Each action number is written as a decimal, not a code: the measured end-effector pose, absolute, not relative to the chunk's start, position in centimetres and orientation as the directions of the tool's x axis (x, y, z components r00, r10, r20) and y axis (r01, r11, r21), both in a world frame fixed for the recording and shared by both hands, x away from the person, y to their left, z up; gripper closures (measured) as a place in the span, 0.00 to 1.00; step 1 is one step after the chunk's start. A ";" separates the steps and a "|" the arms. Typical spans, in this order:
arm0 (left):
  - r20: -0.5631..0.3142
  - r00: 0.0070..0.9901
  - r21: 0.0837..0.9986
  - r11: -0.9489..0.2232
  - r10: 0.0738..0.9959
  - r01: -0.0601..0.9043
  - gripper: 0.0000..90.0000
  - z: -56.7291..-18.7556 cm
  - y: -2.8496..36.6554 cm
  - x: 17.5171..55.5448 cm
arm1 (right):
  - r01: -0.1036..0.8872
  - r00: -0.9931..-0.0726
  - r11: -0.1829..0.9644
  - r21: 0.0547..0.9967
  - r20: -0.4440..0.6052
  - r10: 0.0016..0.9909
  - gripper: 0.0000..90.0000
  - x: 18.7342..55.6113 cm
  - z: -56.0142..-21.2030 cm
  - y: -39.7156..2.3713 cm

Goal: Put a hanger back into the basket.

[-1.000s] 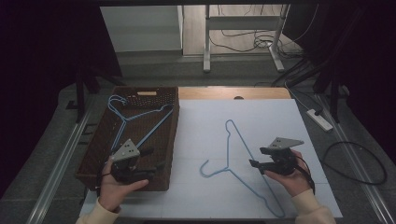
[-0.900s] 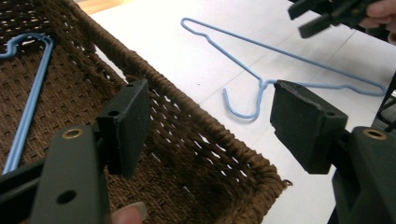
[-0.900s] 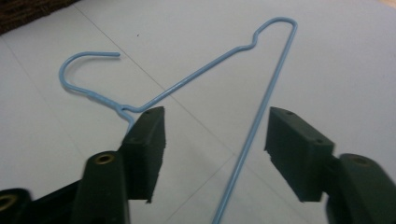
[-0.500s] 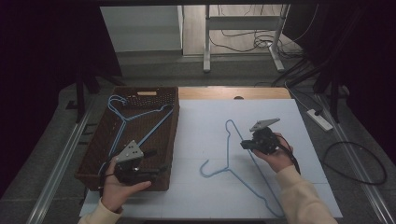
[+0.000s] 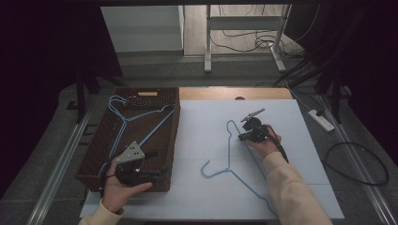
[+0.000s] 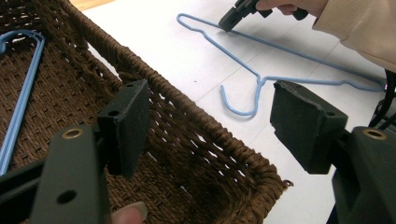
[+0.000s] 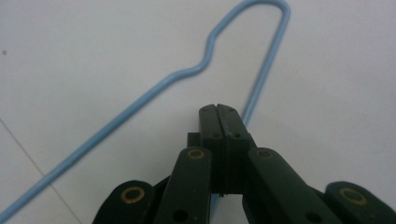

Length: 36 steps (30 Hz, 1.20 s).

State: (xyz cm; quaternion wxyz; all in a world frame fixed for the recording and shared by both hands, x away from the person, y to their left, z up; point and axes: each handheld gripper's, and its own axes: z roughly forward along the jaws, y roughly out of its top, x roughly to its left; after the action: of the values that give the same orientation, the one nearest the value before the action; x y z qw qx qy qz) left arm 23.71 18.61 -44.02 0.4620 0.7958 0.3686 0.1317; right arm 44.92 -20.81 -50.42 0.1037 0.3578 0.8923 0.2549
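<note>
While our right gripper (image 5: 245, 134) pinches the blue hanger (image 5: 231, 159) near its far shoulder, jaws pressed together on the wire, its long bar runs back toward us across the white table (image 5: 300, 164); our left gripper (image 5: 141, 171) waits wide over the basket (image 5: 94, 154).

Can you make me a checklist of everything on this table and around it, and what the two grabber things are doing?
Surface: white table top, wooden strip at its far edge.
Job's things: blue hanger flat on the white top; second blue hanger inside the brown wicker basket.
Clutter: nothing seen.
Grippers: left gripper open, over the basket's near corner; right gripper shut, tips at the hanger's wire; whether it grips the wire, cannot tell.
Cables: loops on the floor, power strip at right.
Surroundings: dark room, metal stand legs behind.
</note>
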 end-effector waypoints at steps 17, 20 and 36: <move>-0.131 0.693 0.830 -0.304 0.709 0.468 0.33 -44.0 18.5 23.6 | 0.666 -0.615 0.554 0.500 -0.052 0.786 1.00 45.3 -50.2 -24.3; -0.131 0.693 0.830 -0.303 0.709 0.468 0.33 -44.0 18.5 23.6 | 0.697 -0.578 0.524 0.489 -0.048 0.815 1.00 45.1 -50.0 -25.7; -0.132 0.697 0.828 -0.308 0.705 0.468 0.33 -43.8 18.3 23.6 | 0.779 -0.482 0.422 0.465 0.011 0.876 1.00 39.3 -49.7 -30.7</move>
State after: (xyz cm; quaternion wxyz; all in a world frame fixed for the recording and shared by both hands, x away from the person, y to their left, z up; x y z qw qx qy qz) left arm 23.61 18.26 -43.83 0.4595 0.7984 0.3672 0.1289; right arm 39.34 -30.72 -49.67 0.1172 0.4955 0.8350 0.2086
